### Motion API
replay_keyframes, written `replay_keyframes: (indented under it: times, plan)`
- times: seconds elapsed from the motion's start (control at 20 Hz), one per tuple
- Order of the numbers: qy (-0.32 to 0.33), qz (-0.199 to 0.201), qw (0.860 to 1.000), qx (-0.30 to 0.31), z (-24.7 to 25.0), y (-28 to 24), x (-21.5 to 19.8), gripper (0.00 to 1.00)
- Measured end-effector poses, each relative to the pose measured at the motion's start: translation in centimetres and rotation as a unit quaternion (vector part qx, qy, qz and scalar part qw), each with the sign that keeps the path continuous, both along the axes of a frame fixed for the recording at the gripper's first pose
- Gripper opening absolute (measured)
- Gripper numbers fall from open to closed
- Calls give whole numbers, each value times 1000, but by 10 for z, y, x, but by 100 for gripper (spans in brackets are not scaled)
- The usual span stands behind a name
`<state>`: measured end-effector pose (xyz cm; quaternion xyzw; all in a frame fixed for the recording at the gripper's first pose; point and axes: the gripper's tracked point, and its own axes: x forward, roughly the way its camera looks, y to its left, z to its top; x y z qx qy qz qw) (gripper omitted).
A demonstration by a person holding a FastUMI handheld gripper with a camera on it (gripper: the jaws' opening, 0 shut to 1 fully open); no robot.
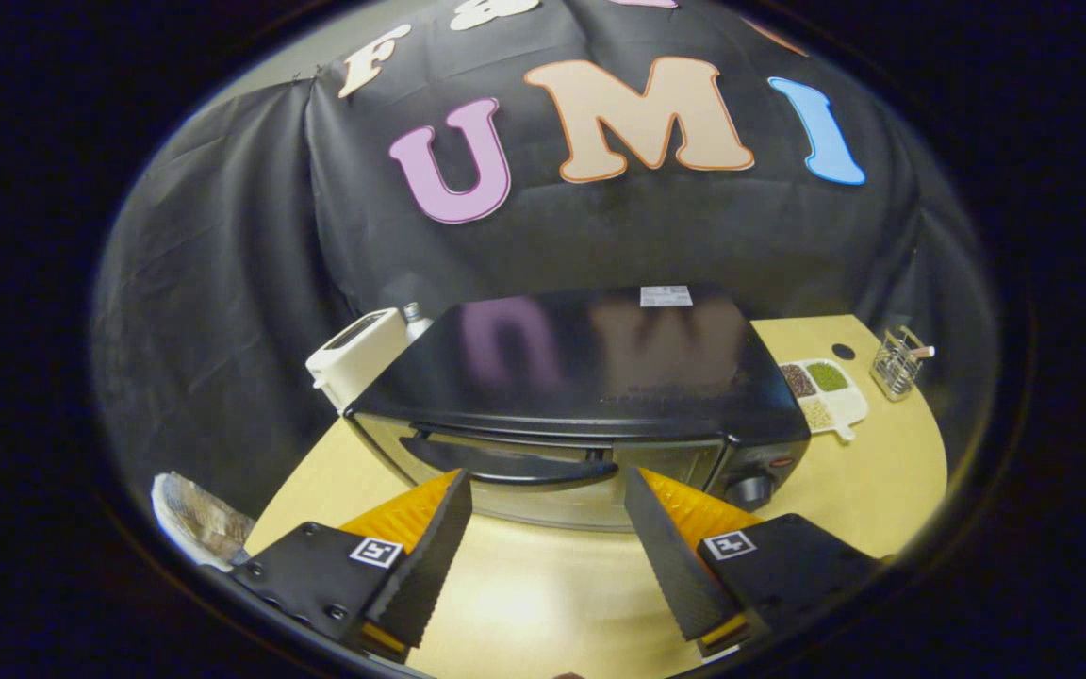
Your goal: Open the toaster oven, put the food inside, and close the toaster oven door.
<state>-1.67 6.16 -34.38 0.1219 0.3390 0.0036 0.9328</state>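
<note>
A black toaster oven (pixel 590 368) stands on the light wooden table (pixel 524 585), its glass door shut and its dark handle (pixel 515 464) running across the top of the door. My gripper (pixel 548 490) is open, held above the table just in front of the door. The handle lies just beyond the two fingertips, in line with the gap between them. Nothing is between the fingers.
A white toaster (pixel 354 354) and a bottle top (pixel 414 316) sit left of the oven. On the oven's right are a white divided dish of grains (pixel 826 391) and a wire holder (pixel 896 363). A foil-lined thing (pixel 199 519) lies at the table's left corner.
</note>
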Motion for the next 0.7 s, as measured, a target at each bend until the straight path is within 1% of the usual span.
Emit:
replay_keyframes:
  times: [0.15,0.35,0.45,0.55,0.7]
  plan:
    - [-6,5,1000,-12,4,1,4,100]
    - [-20,20,999,-15,20,3,-11,100]
    - [-50,17,998,-18,49,-11,-13,100]
    - [-89,11,996,-30,90,-33,-13,100]
    - [-152,-4,986,-61,157,-79,-7,100]
